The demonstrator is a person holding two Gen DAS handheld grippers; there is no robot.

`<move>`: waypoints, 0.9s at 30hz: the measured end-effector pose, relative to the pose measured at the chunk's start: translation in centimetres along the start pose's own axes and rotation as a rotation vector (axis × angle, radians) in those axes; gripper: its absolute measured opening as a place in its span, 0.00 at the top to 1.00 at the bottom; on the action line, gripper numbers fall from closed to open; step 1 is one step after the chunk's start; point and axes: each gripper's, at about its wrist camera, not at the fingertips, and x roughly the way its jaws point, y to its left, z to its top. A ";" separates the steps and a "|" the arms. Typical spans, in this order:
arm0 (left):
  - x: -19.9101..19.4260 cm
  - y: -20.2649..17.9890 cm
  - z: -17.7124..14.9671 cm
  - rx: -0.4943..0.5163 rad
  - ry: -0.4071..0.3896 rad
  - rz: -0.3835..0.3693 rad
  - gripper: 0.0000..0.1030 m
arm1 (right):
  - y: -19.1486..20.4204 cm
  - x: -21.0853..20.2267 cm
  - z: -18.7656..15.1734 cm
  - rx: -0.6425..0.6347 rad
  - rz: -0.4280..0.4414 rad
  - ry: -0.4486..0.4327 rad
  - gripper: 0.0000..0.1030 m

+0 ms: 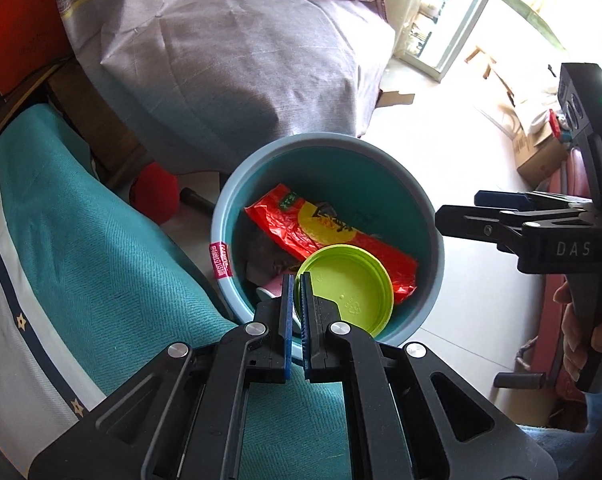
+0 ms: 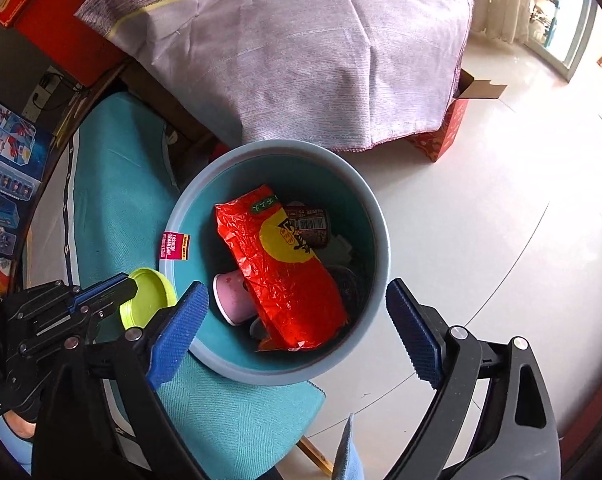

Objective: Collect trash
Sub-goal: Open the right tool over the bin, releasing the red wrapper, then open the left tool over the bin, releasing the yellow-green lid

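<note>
A blue round bin (image 1: 433, 236) (image 2: 381, 240) stands on the floor beside a teal cushion. Inside lie a red snack wrapper (image 1: 285, 228) (image 2: 285, 272), a pink cup (image 2: 231, 296) and other scraps. My left gripper (image 1: 299, 280) (image 2: 131, 288) is shut on the rim of a lime-green plastic lid (image 1: 349, 292) (image 2: 151, 296), held above the bin's near edge. My right gripper (image 2: 297, 312) hangs above the bin with its blue pads wide apart and nothing between them; in the left wrist view the right gripper (image 1: 457, 210) comes in from the right, above the bin's rim.
A lilac cloth (image 1: 237, 52) (image 2: 309, 56) covers furniture behind the bin. The teal cushion (image 1: 85, 240) (image 2: 117, 184) lies at the left. Cardboard boxes (image 1: 541, 152) stand at the right on the white tiled floor (image 2: 481, 200). A red box (image 2: 445, 132) sits under the cloth's edge.
</note>
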 end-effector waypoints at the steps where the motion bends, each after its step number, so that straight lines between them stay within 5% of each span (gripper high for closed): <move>1: 0.2 -0.1 0.1 0.002 0.003 -0.002 0.96 | 0.0 -0.1 0.0 -0.006 -0.009 -0.001 0.14; 16: 2.2 -1.9 1.1 0.027 0.017 -0.035 0.92 | -0.5 -2.0 -0.4 -0.017 -0.100 -0.020 0.12; 18: 2.0 -1.9 1.0 0.018 0.018 -0.035 0.74 | -0.4 -2.2 -0.4 -0.020 -0.107 -0.021 0.12; 20: 1.6 -1.8 0.9 0.012 0.006 -0.030 0.36 | -0.1 -2.3 -0.5 -0.025 -0.115 -0.024 0.12; 22: 0.8 -1.8 0.7 0.007 -0.011 -0.010 0.19 | 0.1 -2.4 -0.5 -0.030 -0.121 -0.021 0.12; 27: -1.5 -1.4 0.2 -0.003 -0.059 0.038 0.07 | 1.3 -3.1 -0.9 -0.059 -0.132 -0.030 0.07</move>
